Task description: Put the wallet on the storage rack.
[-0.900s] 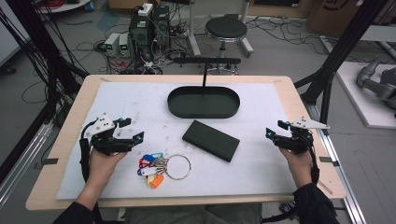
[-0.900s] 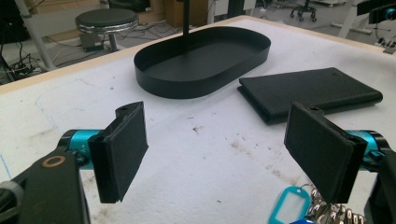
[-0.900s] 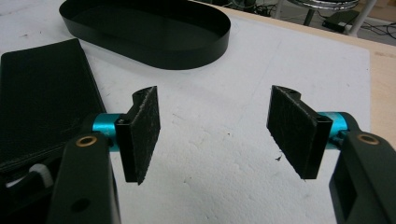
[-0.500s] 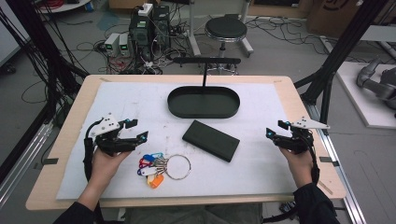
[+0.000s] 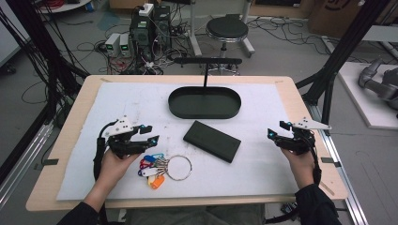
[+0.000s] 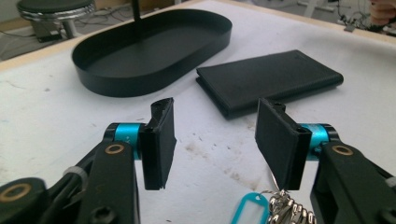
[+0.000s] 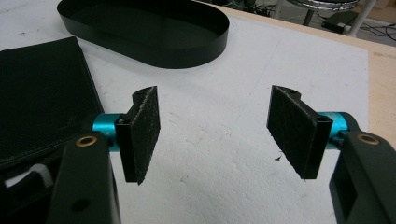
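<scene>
Currently both tongs, left (image 5: 149,133) and right (image 5: 276,130), gaped wide, empty. Left hung just over keys (image 5: 157,166); a skewed bite risked only snagging tags, dragging ring.

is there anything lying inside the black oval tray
No, in the left gripper view the black oval tray has a bare floor, and the wallet lies beside it.

left gripper (image 5: 146,133) has edged toward the key ring (image 5: 178,167), fingers apart.
</scene>
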Tool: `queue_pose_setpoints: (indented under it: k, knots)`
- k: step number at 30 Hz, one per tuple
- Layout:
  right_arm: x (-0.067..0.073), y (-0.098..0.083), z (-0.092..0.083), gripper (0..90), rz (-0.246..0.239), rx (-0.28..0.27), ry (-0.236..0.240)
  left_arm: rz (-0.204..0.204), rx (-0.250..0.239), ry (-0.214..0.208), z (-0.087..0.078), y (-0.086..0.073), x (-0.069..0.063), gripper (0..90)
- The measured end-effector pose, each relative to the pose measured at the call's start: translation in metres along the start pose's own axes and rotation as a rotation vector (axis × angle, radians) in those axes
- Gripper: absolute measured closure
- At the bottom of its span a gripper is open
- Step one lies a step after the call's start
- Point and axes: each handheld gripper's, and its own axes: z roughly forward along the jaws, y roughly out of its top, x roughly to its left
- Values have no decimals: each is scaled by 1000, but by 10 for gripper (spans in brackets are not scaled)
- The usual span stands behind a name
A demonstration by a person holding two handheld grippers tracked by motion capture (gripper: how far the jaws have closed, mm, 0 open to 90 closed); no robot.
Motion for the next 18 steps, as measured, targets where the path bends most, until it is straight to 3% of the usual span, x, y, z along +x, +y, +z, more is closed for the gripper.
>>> queue_pose_setpoints:
  k: [10,13,16,18]
  knots:
    - [0,-2,-3,352,-1,2,-1,38,78,-89,24,2,-14,592]
    - [-1,-3,-3,352,-5,2,-5,60,126,-133,35,1,-20,648]
    - [-1,-3,-4,352,-3,3,-6,74,146,-149,39,1,-23,675]
    - [-1,-3,-3,352,-5,3,-6,98,190,-159,46,0,-28,681]
